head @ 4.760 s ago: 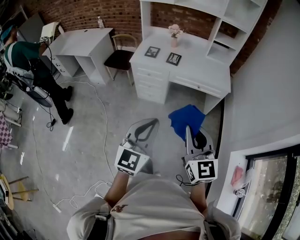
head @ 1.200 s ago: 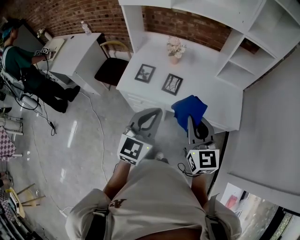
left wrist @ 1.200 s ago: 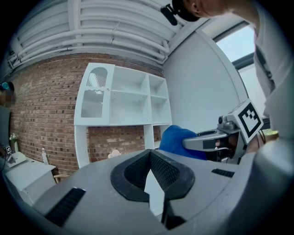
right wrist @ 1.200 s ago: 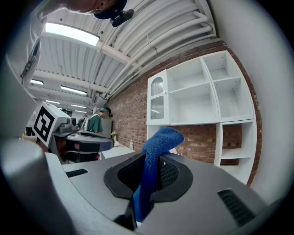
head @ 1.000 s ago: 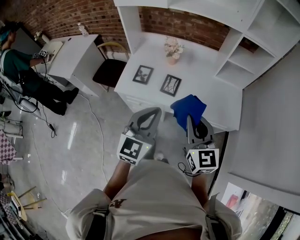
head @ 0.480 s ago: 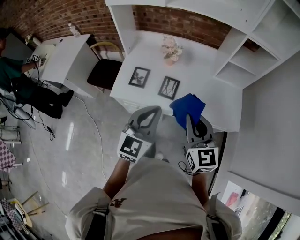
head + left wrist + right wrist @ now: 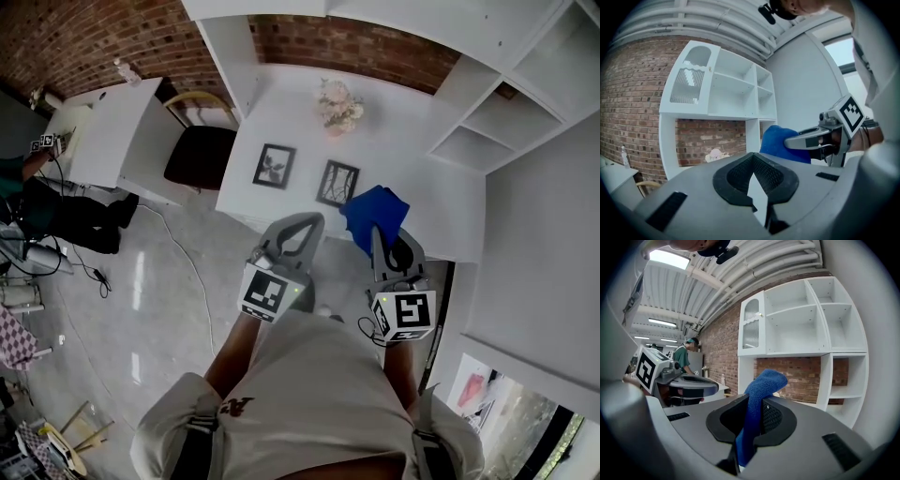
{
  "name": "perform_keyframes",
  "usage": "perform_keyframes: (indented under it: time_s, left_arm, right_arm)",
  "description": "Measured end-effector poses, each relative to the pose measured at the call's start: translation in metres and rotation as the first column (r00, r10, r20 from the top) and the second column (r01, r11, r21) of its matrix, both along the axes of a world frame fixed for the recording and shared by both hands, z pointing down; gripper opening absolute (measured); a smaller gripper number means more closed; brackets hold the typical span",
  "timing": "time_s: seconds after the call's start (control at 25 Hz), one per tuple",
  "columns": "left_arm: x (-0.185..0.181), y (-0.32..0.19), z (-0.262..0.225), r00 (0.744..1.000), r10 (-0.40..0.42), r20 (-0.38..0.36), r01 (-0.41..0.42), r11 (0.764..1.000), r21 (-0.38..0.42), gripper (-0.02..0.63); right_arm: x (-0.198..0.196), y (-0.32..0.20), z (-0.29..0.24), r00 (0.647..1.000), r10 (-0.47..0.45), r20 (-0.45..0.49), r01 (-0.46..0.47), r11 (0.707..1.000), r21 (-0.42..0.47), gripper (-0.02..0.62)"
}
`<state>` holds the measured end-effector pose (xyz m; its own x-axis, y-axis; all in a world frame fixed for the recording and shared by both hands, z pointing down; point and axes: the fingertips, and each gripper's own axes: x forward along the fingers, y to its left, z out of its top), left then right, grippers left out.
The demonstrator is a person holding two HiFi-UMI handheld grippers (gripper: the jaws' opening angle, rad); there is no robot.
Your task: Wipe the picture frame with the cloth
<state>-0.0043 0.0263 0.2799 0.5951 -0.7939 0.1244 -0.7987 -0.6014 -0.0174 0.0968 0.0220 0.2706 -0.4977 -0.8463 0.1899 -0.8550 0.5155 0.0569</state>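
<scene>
Right tongs clamped on blue cloth; left tongs together, empty, both before white desk.

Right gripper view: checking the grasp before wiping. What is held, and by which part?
The blue cloth, pinched at a bunched fold by the right hand-held gripper; its free end sticks up.

Overhead head view and forward claw views share the shelves.

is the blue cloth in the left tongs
No, the blue cloth is clamped in the right tongs, while the left tongs hold nothing.
</scene>
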Motion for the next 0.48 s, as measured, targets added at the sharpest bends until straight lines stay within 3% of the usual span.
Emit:
perform_keyframes:
  time_s: [0.48]
  left_arm:
    - [-0.018,-0.049,0.042,0.996,0.094,-0.005,-0.094,0.994,-0.053,0.001]
  right_arm:
    - [-0.017,-0.035,0.037,0.995,0.083,-0.054,-0.087,0.993,-0.075,0.028]
